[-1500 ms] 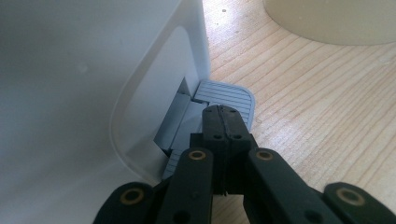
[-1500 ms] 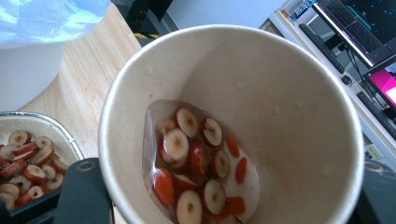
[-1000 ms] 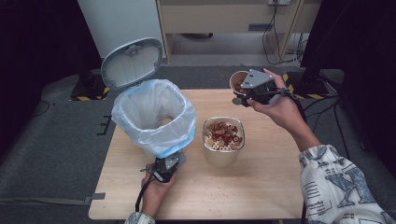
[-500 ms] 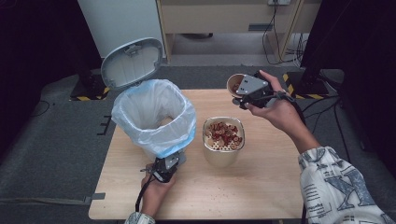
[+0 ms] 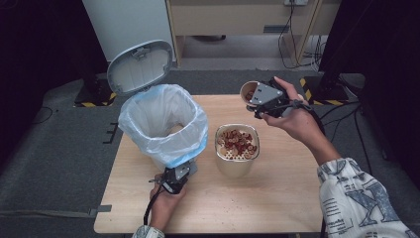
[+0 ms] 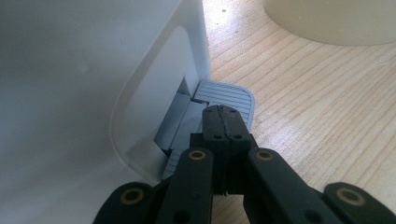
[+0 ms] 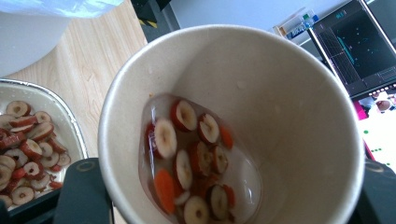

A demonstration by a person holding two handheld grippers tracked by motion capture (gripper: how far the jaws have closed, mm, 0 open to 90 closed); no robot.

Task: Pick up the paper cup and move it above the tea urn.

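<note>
1. The right claw point(image 5: 255, 101) grips the tan paper cup point(image 7: 233, 126) by its wall and holds it tilted in the air beyond the cream strainer bowl of red-and-white fruit slices point(image 5: 236, 144).
2. The cup looks light, thin-walled and easily crushed; its liquid will slosh, so grip near the stiff rim.
3. The left claw point(image 6: 223, 125), jaws shut together, presses the grey ribbed pedal point(image 6: 231, 95) of the white pedal bin point(image 5: 163, 124) on the wooden bench point(image 5: 277, 198); the lid point(image 5: 141, 67) stands open.
4. The right gripper view reveals slices floating in liquid inside the cup; the high view shows the blue-lined bin's place to the left.
</note>
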